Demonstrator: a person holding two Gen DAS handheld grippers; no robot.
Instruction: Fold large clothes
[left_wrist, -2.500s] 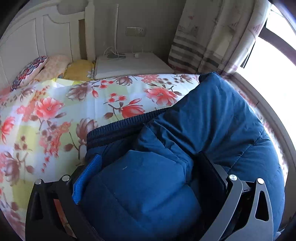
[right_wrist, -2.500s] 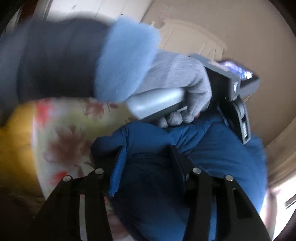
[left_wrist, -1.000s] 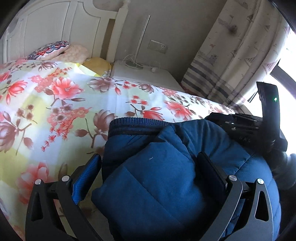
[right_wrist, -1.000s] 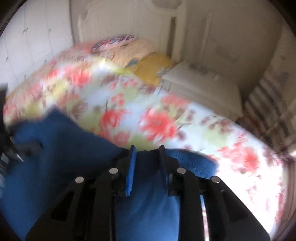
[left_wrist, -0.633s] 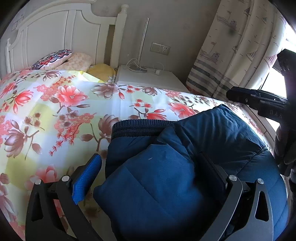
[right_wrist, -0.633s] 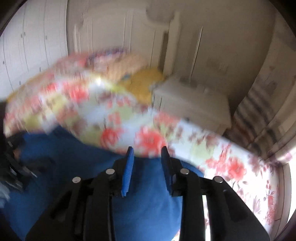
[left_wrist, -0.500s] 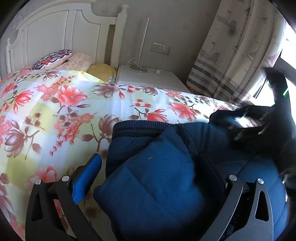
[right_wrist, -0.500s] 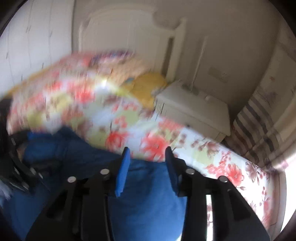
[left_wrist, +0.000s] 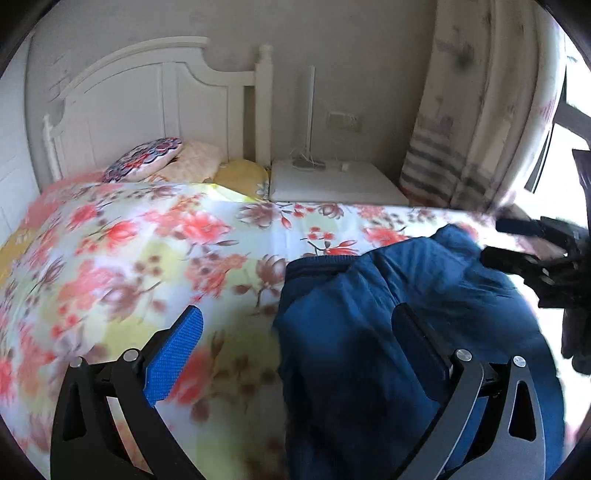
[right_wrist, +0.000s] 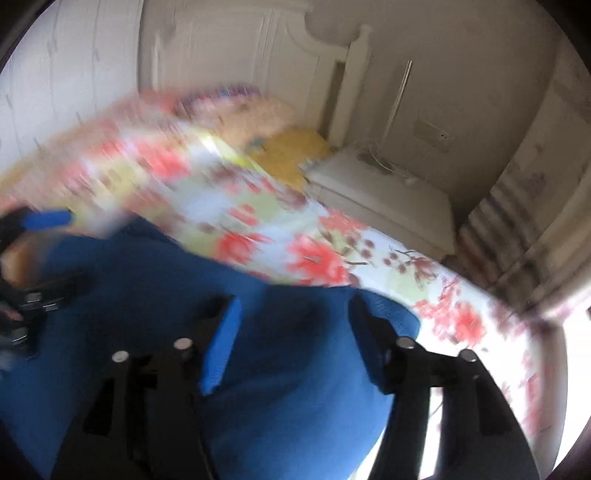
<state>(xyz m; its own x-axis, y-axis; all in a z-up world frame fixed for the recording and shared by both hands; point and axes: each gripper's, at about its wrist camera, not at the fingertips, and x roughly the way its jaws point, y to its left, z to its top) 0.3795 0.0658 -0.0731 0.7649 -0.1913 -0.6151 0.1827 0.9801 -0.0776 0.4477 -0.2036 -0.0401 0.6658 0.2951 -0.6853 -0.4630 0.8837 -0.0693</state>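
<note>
My left gripper (left_wrist: 295, 332) is wide, straddling the blue padded jacket's (left_wrist: 388, 332) left edge on the floral bedspread (left_wrist: 147, 251). Right gripper (right_wrist: 291, 332) spread, jacket between fingers; grip unclear, blurred.

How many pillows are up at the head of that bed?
3: a patterned cushion leaning near the headboard, a pale peach pillow beside it, and a yellow pillow next to the nightstand. The floral quilt may hide more.

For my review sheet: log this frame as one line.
left claw: open, jacket beside right finger | right claw: open over jacket | surface: floral bedspread | views blurred
</note>
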